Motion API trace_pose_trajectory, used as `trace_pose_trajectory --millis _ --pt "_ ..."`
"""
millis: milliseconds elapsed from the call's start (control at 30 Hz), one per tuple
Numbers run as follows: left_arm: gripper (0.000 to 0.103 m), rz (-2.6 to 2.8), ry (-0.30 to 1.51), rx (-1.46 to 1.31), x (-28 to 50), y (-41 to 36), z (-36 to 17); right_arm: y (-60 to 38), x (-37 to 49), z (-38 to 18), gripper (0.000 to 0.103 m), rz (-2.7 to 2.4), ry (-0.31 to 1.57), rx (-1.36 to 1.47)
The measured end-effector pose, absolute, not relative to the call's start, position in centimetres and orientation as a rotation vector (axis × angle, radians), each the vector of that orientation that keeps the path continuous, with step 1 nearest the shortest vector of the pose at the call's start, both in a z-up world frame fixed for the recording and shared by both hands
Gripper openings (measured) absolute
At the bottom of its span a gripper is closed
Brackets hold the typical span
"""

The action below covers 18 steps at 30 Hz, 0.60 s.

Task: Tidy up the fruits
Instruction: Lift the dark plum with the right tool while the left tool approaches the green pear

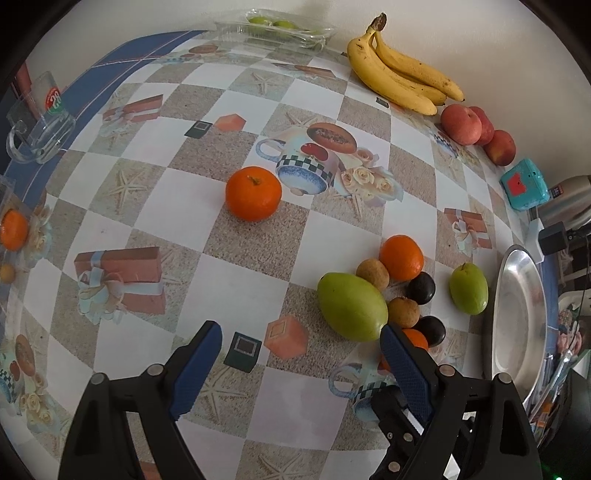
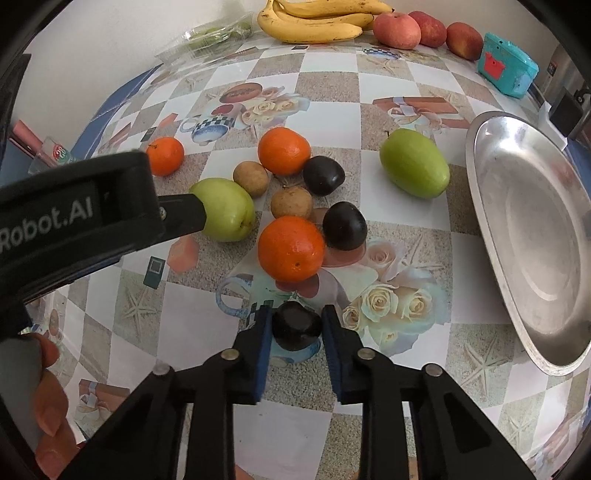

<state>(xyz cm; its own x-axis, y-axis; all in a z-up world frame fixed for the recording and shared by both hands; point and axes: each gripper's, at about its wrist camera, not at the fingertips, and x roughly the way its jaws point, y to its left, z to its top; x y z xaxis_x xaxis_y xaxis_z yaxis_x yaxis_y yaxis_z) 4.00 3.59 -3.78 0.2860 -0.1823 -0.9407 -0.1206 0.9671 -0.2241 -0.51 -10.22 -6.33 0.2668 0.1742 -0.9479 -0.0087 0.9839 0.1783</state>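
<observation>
My right gripper (image 2: 297, 325) is shut on a dark plum (image 2: 295, 326) just above the tablecloth. Beyond it lies a cluster: an orange (image 2: 290, 248), two more dark plums (image 2: 344, 225), two small brown fruits (image 2: 291, 202), another orange (image 2: 283, 150) and a green fruit (image 2: 225, 208). A second green fruit (image 2: 414, 162) lies nearer the steel plate (image 2: 535, 221), which holds nothing. My left gripper (image 1: 303, 339) hangs open over bare cloth, its right finger beside the large green fruit (image 1: 351, 306). A lone orange (image 1: 253, 193) sits mid-table.
Bananas (image 1: 399, 74), red apples (image 1: 461, 123) and a teal box (image 1: 524, 184) line the far wall. A clear plastic tray (image 1: 273, 26) with green fruit stands at the back, a glass mug (image 1: 40, 125) at the left edge. A hand (image 2: 44, 406) shows at lower left.
</observation>
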Motion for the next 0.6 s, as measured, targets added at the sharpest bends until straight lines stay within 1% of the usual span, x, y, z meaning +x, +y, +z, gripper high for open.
trace_pose_trajectory --millis 433,600 --pt "0.089 -0.063 1.271 -0.272 4.9 2.1 -4.7 -12.8 -0.4 -5.4 0.026 0.144 1.283 0.238" --pt "0.082 -0.068 1.275 -0.256 5.3 1.5 -5.4 -14.2 -0.4 -5.1 0.026 0.139 1.276 0.254"
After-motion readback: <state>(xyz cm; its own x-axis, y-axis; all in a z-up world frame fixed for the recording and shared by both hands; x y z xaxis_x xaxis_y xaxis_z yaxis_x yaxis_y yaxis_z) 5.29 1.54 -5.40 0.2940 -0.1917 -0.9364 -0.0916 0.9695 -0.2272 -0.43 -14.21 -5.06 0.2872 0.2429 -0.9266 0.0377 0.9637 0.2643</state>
